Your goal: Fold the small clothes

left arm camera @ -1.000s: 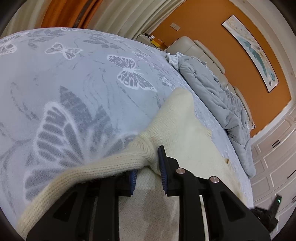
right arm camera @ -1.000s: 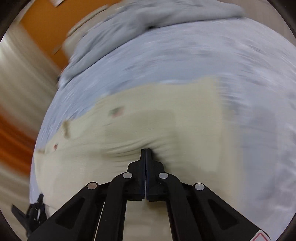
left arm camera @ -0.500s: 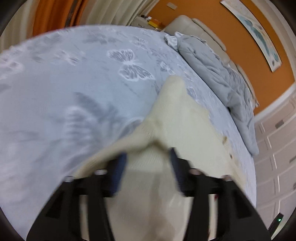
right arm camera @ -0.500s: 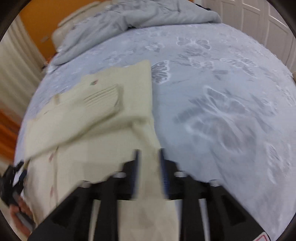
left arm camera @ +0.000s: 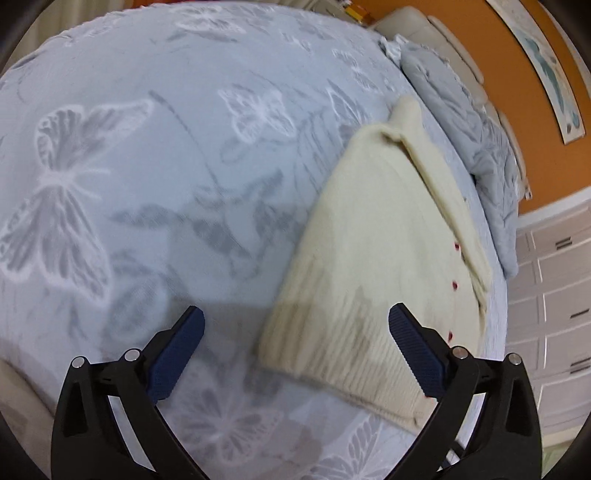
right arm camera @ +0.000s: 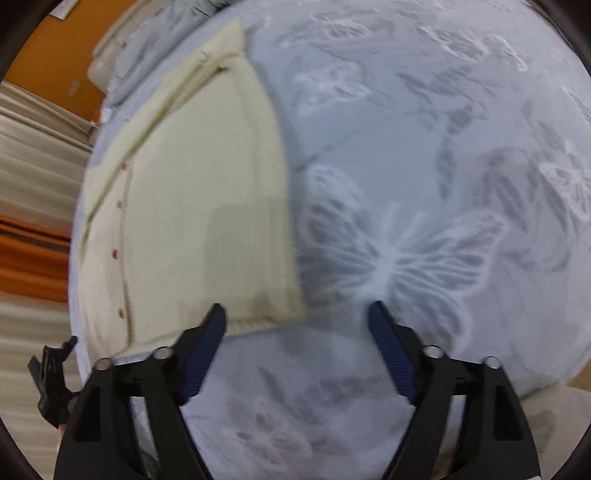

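1. The left tool [left arm camera: 295, 325] is spread wide, its two blue-padded fingers [left arm camera: 177, 347] far apart, with nothing between them but bedspread and the corner of the cardigan's hem.
2. The right tool [right arm camera: 297, 314] is likewise wide open and empty; its left pad [right arm camera: 207, 347] sits over the near edge of the cardigan, the other over bare bedspread.
3. One cream knitted cardigan [left arm camera: 376, 251] lies flat on the bed, partly folded, with a long strip of knit [left arm camera: 443, 192] laid lengthways along its far side in the left view.
4. In the left view the ribbed hem [left arm camera: 343, 362] is the nearest part, and three small red buttons [left arm camera: 453, 285] show in a line along the front edge; the picture is somewhat blurred.
5. In the right view the cardigan [right arm camera: 199, 192] fills the left half, and four red buttons [right arm camera: 114, 254] can be counted down its left side.
6. The bed carries a pale blue bedspread [left arm camera: 147, 155] printed with grey and white butterflies [right arm camera: 399, 258].
7. One rumpled grey quilt [left arm camera: 476, 133] lies heaped at the far end, just beyond the cardigan, against a cream padded headboard [left arm camera: 436, 29].
8. Behind it is an orange wall with one framed picture [left arm camera: 546, 70]; white panelled doors [left arm camera: 554, 295] stand to the right.
9. The right view shows beige and orange curtains [right arm camera: 29, 229] at its left edge.
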`<action>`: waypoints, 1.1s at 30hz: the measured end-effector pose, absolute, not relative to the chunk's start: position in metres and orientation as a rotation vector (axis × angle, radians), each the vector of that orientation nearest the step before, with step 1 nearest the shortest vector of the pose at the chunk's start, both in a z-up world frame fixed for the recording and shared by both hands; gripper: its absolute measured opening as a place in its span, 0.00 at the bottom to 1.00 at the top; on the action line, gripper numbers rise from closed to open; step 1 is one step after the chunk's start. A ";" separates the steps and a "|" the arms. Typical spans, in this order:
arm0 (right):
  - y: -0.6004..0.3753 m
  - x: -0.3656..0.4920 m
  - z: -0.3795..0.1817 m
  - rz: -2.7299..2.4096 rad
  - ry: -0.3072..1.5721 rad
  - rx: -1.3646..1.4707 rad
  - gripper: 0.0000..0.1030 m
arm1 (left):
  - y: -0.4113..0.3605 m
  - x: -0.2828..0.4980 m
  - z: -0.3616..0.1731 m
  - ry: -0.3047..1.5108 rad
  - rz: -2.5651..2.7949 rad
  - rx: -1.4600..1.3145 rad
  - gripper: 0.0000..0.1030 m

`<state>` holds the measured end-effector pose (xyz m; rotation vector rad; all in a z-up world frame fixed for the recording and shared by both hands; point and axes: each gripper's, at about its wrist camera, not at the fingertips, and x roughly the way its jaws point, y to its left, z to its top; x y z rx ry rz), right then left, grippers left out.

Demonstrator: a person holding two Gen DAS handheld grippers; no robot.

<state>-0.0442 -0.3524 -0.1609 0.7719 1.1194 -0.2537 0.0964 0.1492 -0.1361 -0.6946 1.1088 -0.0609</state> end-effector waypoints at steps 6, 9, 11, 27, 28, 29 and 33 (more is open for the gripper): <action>-0.336 -0.022 -0.161 -0.233 1.094 0.780 0.66 | 0.132 0.116 -0.137 1.150 -0.078 -0.688 0.25; -0.336 -0.010 -0.153 -0.244 1.112 0.768 0.09 | 0.136 0.120 -0.135 1.195 -0.064 -0.749 0.10; -0.332 -0.011 -0.129 -0.236 1.038 0.752 0.09 | 0.139 0.114 -0.115 1.157 -0.087 -0.760 0.09; -0.298 -0.173 -0.060 -0.060 1.068 0.638 0.07 | 0.174 -0.037 -0.034 1.173 -0.319 -0.653 0.07; -0.292 -0.189 -0.061 -0.046 1.092 0.634 0.07 | 0.173 -0.049 -0.031 1.181 -0.332 -0.626 0.07; -0.285 -0.213 -0.060 -0.025 1.132 0.625 0.07 | 0.174 -0.070 -0.023 1.192 -0.350 -0.586 0.07; -0.270 -0.265 -0.042 0.021 1.189 0.624 0.07 | 0.185 -0.126 -0.001 1.241 -0.377 -0.610 0.07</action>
